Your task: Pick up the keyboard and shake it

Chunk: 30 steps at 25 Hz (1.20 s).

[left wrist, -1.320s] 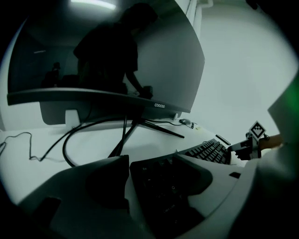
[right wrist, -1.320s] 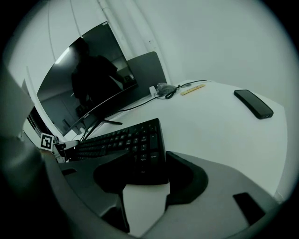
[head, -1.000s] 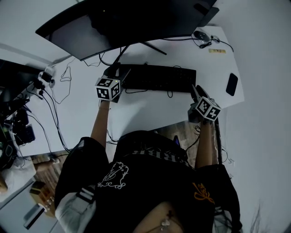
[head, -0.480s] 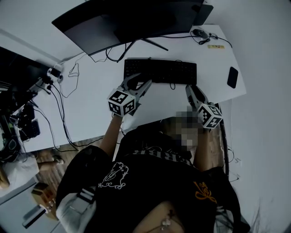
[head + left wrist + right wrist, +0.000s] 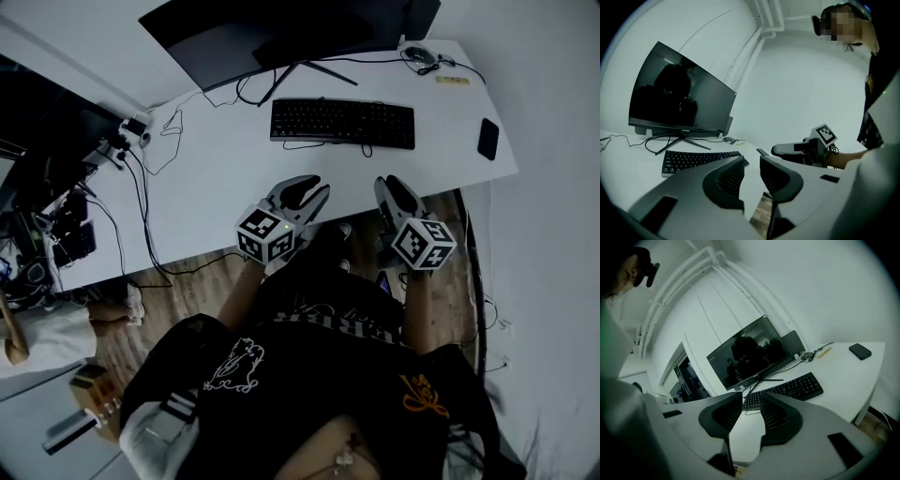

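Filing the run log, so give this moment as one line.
keyboard: flat on desk, untouched | left claw: empty, closing | right claw: empty, closing

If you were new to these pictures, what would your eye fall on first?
The large dark monitor at the back of the white desk draws the eye first, with the black keyboard lying flat in front of it. Next come the left gripper and right gripper, held near the desk's front edge, their jaws closing with nothing between them.
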{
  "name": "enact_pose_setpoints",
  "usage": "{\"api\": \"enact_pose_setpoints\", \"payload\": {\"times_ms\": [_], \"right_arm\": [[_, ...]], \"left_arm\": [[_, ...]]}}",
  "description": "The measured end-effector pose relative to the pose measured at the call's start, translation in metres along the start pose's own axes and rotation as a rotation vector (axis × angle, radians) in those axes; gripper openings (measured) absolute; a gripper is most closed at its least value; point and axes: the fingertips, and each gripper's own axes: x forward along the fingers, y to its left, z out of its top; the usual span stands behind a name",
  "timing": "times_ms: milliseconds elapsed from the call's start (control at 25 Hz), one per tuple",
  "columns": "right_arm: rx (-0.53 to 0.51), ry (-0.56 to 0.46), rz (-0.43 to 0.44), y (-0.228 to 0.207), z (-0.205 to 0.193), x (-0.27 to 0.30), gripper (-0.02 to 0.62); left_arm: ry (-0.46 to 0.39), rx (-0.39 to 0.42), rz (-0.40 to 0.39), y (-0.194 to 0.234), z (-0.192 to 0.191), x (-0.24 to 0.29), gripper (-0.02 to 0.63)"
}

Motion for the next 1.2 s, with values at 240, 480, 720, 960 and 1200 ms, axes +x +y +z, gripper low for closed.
{"api": "enact_pose_setpoints", "payload": {"times_ms": [240, 480, 720, 960, 1200], "right_arm": [[-0.004, -0.006, 0.064, 0.034, -0.024, -0.034, 0.112], [-0.034, 0.005, 0.073, 0.057, -0.048, -0.060, 0.098], [-0.052, -0.025, 0.061, 0.074, -0.057, -0.082, 0.089], [-0.055, -0.067, 0.045, 0.102, -0.064, -0.094, 0.089], [-0.059, -0.101, 0.005, 0.144, -0.081, -0.093, 0.058]], "left_arm": [[-0.011, -0.026, 0.017, -0.040, -0.019, -0.035, 0.103], [-0.001, -0.022, 0.023, -0.065, -0.031, -0.062, 0.094], [-0.022, -0.001, -0.007, -0.082, -0.029, -0.078, 0.084], [-0.019, 0.028, -0.064, -0.091, -0.027, -0.099, 0.081], [-0.003, 0.071, -0.106, -0.088, -0.025, -0.143, 0.067]]}}
